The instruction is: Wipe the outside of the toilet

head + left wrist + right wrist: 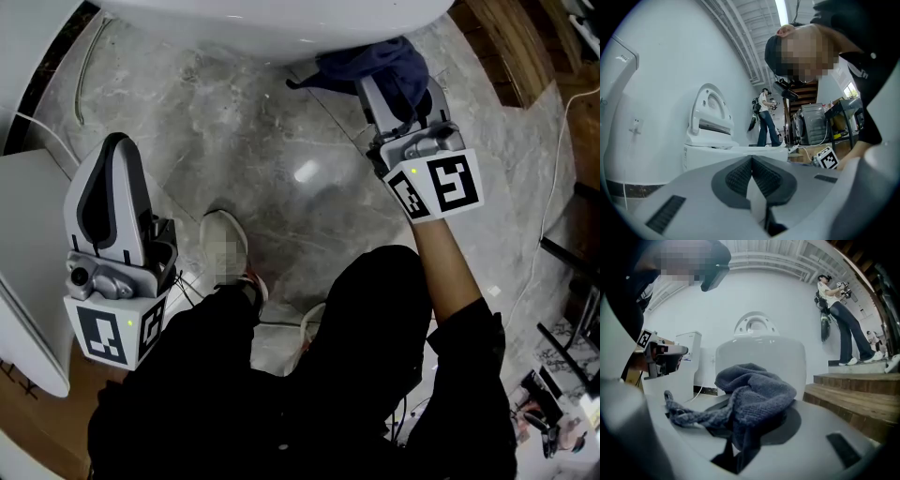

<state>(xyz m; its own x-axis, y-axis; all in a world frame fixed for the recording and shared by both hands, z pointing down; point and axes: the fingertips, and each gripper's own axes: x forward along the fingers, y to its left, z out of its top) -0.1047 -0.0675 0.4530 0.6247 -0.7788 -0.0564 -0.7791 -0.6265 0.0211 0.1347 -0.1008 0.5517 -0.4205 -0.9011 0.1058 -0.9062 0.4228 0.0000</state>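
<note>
no words, brands or numbers can be read anywhere. the only signs are black-and-white square marker patterns, not letters, on the left cube (112, 333) of the left gripper (112, 150) and on the right cube (436, 186) of the right gripper (380, 89). a faint mark on a white fixture (621, 58) is too small to read.

Head view looks steeply down, right gripper view level, both near the toilet (281, 23) (759, 357).
</note>
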